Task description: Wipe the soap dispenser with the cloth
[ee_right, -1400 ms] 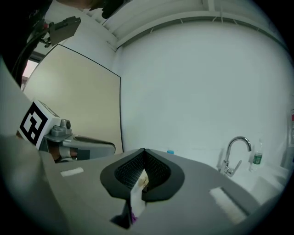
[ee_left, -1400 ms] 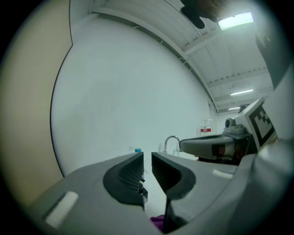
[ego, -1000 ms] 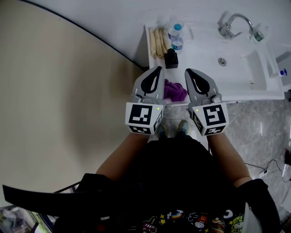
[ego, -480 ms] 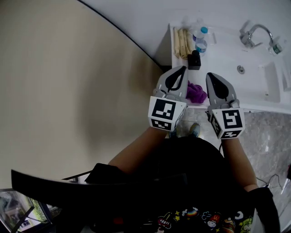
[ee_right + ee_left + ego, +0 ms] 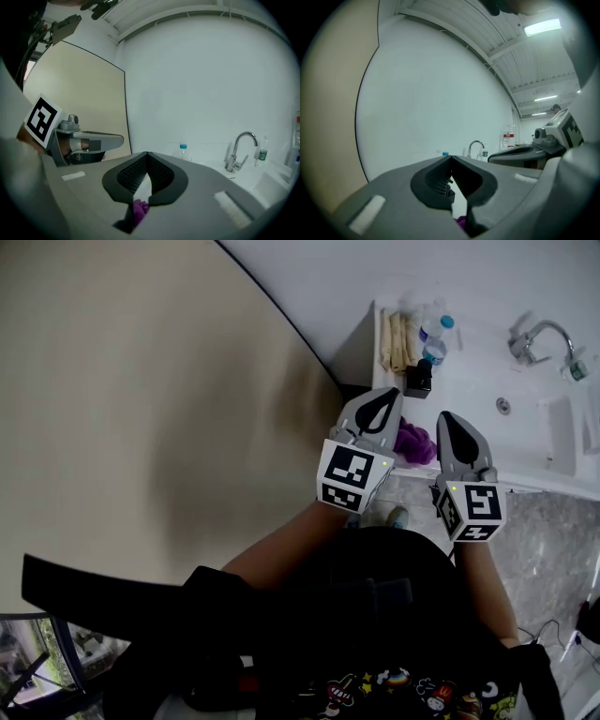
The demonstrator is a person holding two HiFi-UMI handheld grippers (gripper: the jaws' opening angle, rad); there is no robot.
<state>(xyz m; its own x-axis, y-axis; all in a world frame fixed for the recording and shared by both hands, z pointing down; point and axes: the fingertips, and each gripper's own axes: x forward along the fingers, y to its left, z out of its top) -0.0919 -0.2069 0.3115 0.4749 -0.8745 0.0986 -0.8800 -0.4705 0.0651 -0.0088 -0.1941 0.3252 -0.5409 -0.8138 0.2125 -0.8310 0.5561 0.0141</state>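
Observation:
A small black soap dispenser [image 5: 418, 379] stands on the white counter [image 5: 480, 381] near its left end. In front of it a crumpled purple cloth [image 5: 416, 442] lies at the counter's front edge. My left gripper [image 5: 388, 397] is shut and empty, with its tip just left of the cloth and short of the dispenser. To the cloth's right my right gripper [image 5: 447, 420] is also shut and empty. The cloth [image 5: 461, 223] shows as a sliver below the closed jaws in the left gripper view. In the right gripper view the cloth [image 5: 139, 208] also lies below the jaws.
Beige rolled items [image 5: 397, 339] and two blue-capped bottles [image 5: 435, 337] stand behind the dispenser. A chrome faucet [image 5: 538, 337] and sink basin [image 5: 555, 423] lie to the right. A beige wall [image 5: 141, 409] runs along the left, and there is grey marble floor [image 5: 553, 540] below the counter.
The head view has swung, so the counter now sits further right in the picture. Both grippers drifted with it, still shut either side of the cloth, slightly nearer the dispenser.

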